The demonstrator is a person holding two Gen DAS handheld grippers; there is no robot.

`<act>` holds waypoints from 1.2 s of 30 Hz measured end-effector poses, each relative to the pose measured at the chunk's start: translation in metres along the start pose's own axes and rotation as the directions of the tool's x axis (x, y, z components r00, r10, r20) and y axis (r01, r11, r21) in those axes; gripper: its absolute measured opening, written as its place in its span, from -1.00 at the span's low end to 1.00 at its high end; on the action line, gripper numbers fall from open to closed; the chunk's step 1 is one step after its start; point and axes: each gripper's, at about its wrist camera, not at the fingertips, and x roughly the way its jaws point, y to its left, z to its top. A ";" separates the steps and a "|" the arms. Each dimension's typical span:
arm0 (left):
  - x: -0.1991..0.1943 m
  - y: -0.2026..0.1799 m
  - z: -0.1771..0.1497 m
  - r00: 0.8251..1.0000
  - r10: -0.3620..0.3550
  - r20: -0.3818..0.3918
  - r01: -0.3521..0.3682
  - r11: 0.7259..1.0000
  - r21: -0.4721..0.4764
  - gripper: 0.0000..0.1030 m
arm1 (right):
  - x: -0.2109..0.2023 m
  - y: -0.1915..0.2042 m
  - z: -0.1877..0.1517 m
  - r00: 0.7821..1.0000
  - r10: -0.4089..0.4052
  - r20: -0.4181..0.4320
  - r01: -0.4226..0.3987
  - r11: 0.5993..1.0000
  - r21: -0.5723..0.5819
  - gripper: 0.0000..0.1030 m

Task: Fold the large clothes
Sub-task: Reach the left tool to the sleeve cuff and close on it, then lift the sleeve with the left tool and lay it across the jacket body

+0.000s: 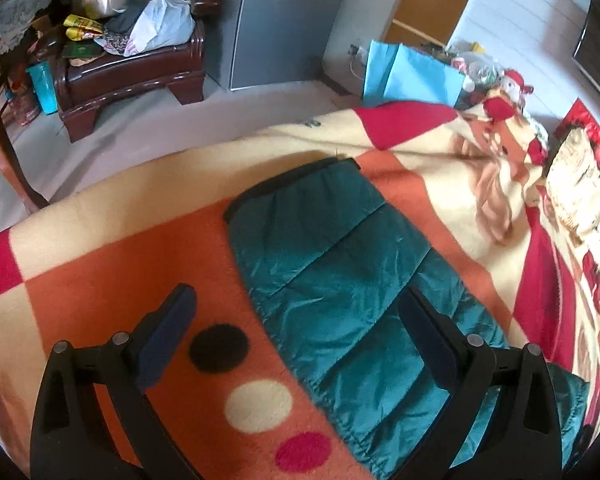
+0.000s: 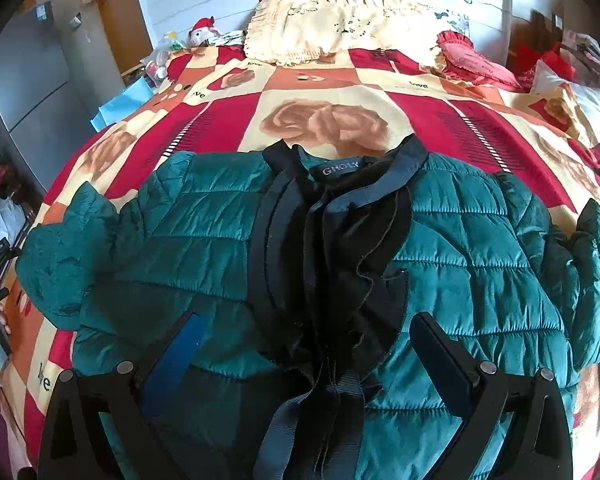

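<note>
A teal quilted jacket (image 2: 460,248) with black trim lies front up on the bed, collar toward the pillows, both front edges bunched along the middle. Its left sleeve (image 1: 332,264) stretches out flat over the blanket in the left wrist view, black cuff at the far end. My left gripper (image 1: 296,300) is open above this sleeve, one finger (image 1: 168,332) over the blanket, the other over the fabric. My right gripper (image 2: 308,328) is open above the jacket's lower front, fingers (image 2: 444,356) either side of the black placket. Neither holds anything.
The bed carries a red, orange and cream checked blanket (image 1: 112,280). Pillows (image 2: 320,28) lie at the headboard. A blue bag (image 1: 412,72) stands by the bed's far edge. A dark wooden stool (image 1: 132,72) piled with a bowl and bags and a grey fridge (image 1: 284,20) stand across the floor.
</note>
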 end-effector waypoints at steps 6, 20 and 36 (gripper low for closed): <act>0.016 -0.004 0.000 1.000 -0.009 -0.022 0.009 1.000 0.015 0.58 | 0.006 -0.005 -0.001 1.000 -0.002 -0.019 0.002 1.000 0.021 1.00; -0.037 0.004 0.003 0.956 -0.294 0.004 0.294 0.955 -0.027 -0.74 | -0.001 -0.007 -0.006 1.000 -0.017 -0.019 0.018 1.000 0.016 1.00; -0.161 -0.086 -0.080 0.864 -0.494 -0.094 0.503 0.841 0.200 -0.75 | -0.029 -0.024 -0.020 0.999 -0.032 -0.001 0.032 0.999 0.038 1.00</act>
